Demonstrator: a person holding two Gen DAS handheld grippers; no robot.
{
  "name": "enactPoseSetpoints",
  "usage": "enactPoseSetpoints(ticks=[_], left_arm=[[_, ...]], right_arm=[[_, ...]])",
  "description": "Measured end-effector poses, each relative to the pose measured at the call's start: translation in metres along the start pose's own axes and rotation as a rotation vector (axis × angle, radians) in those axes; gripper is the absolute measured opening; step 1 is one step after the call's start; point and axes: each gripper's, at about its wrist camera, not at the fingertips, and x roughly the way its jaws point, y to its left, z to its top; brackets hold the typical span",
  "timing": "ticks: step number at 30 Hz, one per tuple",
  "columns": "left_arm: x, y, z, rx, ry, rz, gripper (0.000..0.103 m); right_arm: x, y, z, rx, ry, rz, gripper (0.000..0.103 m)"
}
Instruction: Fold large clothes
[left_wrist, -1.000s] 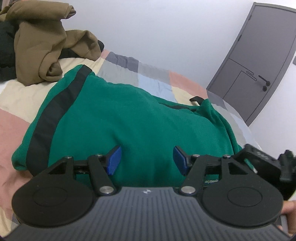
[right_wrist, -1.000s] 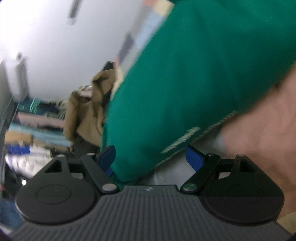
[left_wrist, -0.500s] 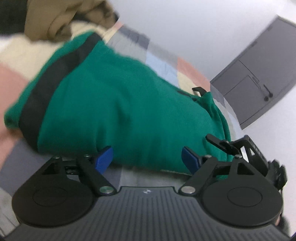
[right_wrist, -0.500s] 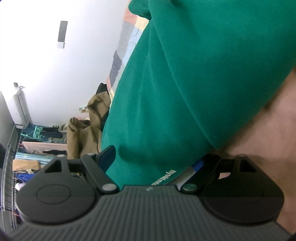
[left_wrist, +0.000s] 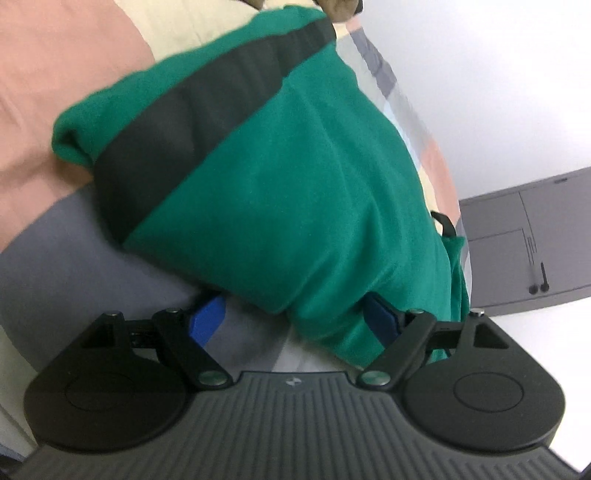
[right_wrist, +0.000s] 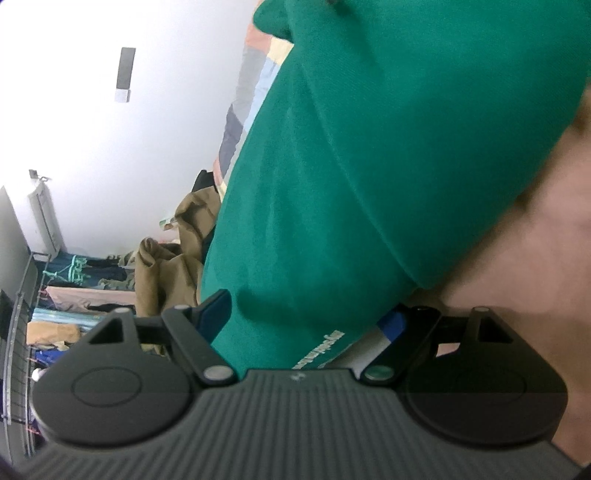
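Jaws of the left gripper (left_wrist: 295, 317) are standing wide apart and have just been opening; the near fold of the green garment (left_wrist: 295, 177) is lying between them, with the right blue finger tucked under the cloth and the left blue finger (left_wrist: 207, 319) clear of it over the grey patch of the bed (left_wrist: 48, 243). Nothing is being pinched there. Jaws of the right gripper (right_wrist: 303, 317) are likewise standing spread, with a thick roll of the same garment (right_wrist: 369, 147) bulging between them; its far blue finger (right_wrist: 389, 326) is sitting under the cloth edge, and the pads are not pressing on the fabric.

The garment is lying bunched in a rounded, folded heap on the patchwork bed, near the bed's near edge. It is deep green knit, with a broad black band (left_wrist: 207, 99) running along its far-left side, a small black loop (left_wrist: 443, 221) poking out at its right end, and pale printed lettering (right_wrist: 321, 347) along its hem in the right wrist view.

A brown garment (right_wrist: 173, 258) is lying crumpled on the bed's far end. Beyond it, a wire rack (right_wrist: 22, 332) is holding stacked folded textiles (right_wrist: 74, 295).
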Motion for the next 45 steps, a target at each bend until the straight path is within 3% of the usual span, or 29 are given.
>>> enactPoseSetpoints(ticks=[7,14,18,21,24,26,28,29,31,38,45], left_arm=[[-0.010,0.006,0.003,-0.032,-0.101,0.007,0.085],[-0.011,0.023,0.016,-0.127,-0.177,-0.060,0.085],[-0.009,0.027,0.023,-0.151,-0.201,-0.065,0.085],[-0.013,0.031,0.021,-0.165,-0.220,-0.076,0.083],[-0.013,0.026,0.022,-0.142,-0.232,-0.055,0.065],[-0.012,0.022,0.022,-0.116,-0.244,-0.056,0.047],[-0.015,0.018,0.021,-0.082,-0.261,-0.062,0.037],[-0.018,0.016,0.020,-0.066,-0.269,-0.064,0.033],[-0.024,0.012,0.018,-0.047,-0.286,-0.079,0.029],[-0.079,-0.002,0.005,0.040,-0.322,-0.131,0.025],[-0.130,-0.006,-0.038,0.115,-0.274,-0.110,0.025]], right_arm=[[-0.020,-0.017,0.007,0.087,-0.106,-0.038,0.082],[-0.036,-0.026,0.018,0.147,-0.248,-0.069,0.082],[-0.027,-0.025,0.025,0.119,-0.247,-0.077,0.085],[-0.019,-0.020,0.029,0.060,-0.249,-0.094,0.081],[-0.018,-0.016,0.034,-0.029,-0.241,-0.133,0.065],[-0.021,-0.009,0.033,-0.087,-0.244,-0.140,0.053],[-0.025,0.001,0.030,-0.155,-0.253,-0.143,0.039],[-0.027,0.007,0.029,-0.191,-0.258,-0.143,0.037],[-0.034,0.016,0.024,-0.251,-0.275,-0.134,0.031],[-0.066,0.048,0.007,-0.367,-0.296,-0.098,0.029],[-0.122,0.051,-0.018,-0.377,-0.238,-0.108,0.030]])
